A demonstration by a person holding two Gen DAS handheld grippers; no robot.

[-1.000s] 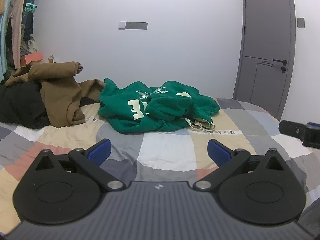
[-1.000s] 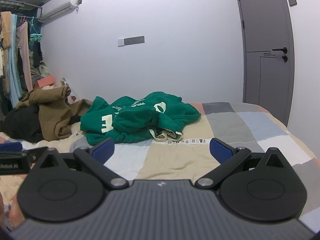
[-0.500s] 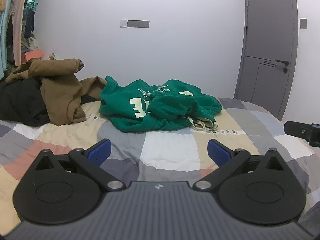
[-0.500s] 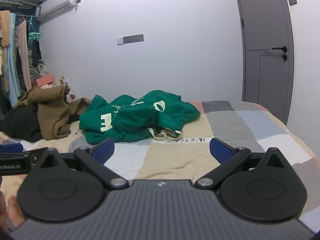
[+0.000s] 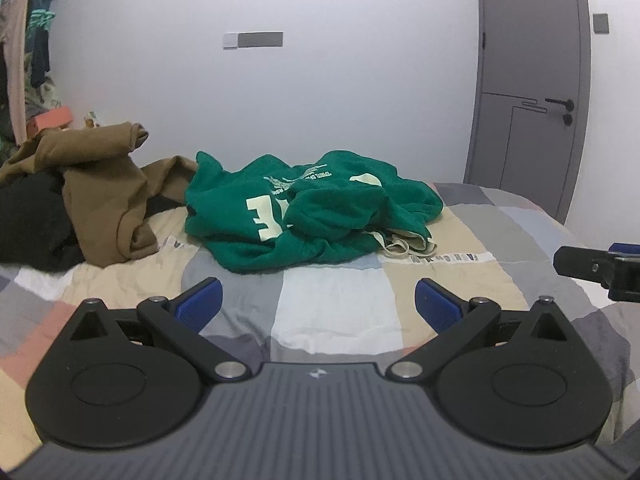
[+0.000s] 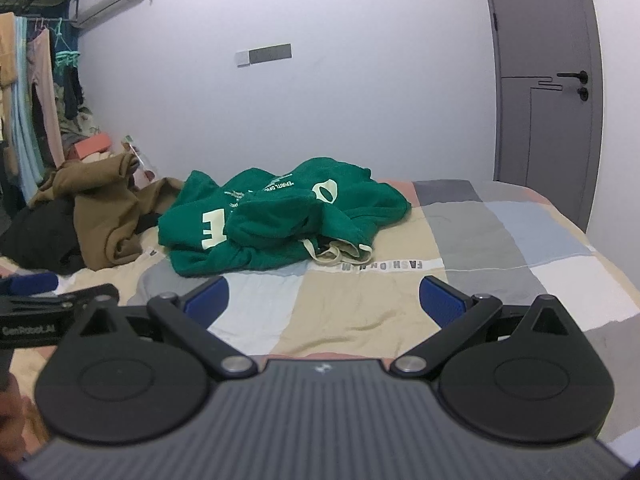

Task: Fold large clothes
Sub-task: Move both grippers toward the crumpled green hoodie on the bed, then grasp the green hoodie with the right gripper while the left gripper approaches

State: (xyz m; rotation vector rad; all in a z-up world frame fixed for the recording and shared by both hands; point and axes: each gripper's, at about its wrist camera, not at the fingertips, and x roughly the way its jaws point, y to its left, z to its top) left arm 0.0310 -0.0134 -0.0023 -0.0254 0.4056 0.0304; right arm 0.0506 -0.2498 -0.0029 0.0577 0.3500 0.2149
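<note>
A crumpled green sweatshirt [image 5: 308, 216] lies on the bed [image 5: 336, 300] ahead of both. The left hand-held gripper [image 5: 318, 300] and right hand-held gripper [image 6: 326, 300] hover spread wide, holding nothing

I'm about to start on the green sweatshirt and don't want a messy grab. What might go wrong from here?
The green sweatshirt lies crumpled, so a pinch may catch several layers at once. Its cream drawstrings trail loose at the near edge and might snag. The brown garment lies right beside it and may get dragged along. Left gripper and right gripper are open, holding nothing.
</note>
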